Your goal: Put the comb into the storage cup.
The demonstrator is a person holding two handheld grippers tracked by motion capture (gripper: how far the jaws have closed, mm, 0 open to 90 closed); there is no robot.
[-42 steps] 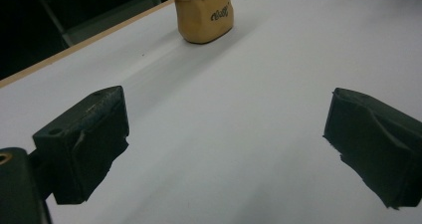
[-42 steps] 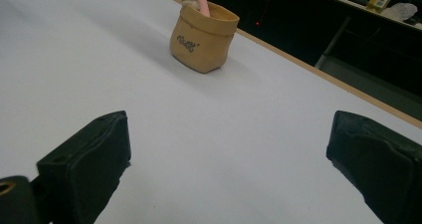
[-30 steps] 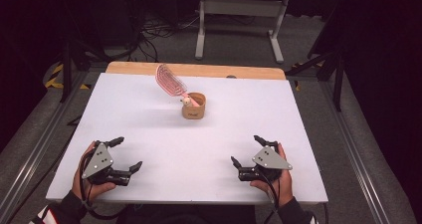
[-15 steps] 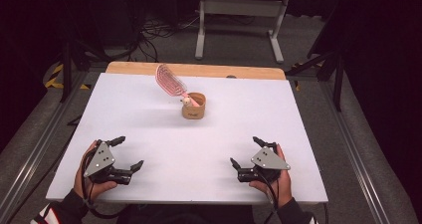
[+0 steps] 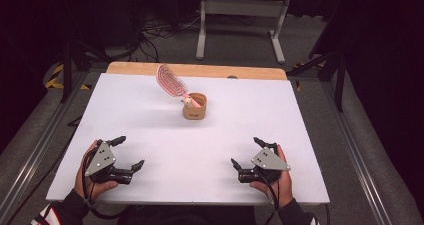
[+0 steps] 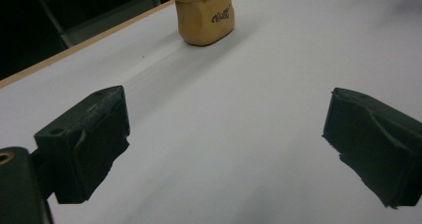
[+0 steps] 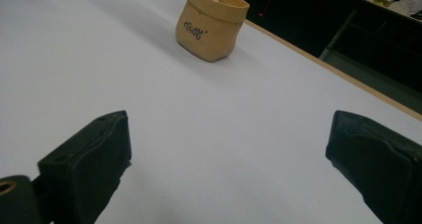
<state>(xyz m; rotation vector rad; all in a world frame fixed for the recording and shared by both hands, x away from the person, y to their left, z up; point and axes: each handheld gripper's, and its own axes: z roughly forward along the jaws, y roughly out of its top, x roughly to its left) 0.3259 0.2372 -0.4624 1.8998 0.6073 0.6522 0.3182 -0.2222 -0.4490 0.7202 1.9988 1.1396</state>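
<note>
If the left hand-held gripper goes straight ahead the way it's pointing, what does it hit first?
Probably the tan pouch. The left hand-held gripper is open over bare white table, and the pouch sits ahead, slightly left of centre, so it might pass just beside it.

White table (image 5: 150, 120) bare between near edge and tan pouch (image 5: 194, 107): open path from either side. Pouch stands alone past centre, toward far edge. Pink brush (image 5: 170, 80) sticks out of pouch, leaning up-left, blocking approach from above-left. Right of pouch and in front: free surface.
</note>
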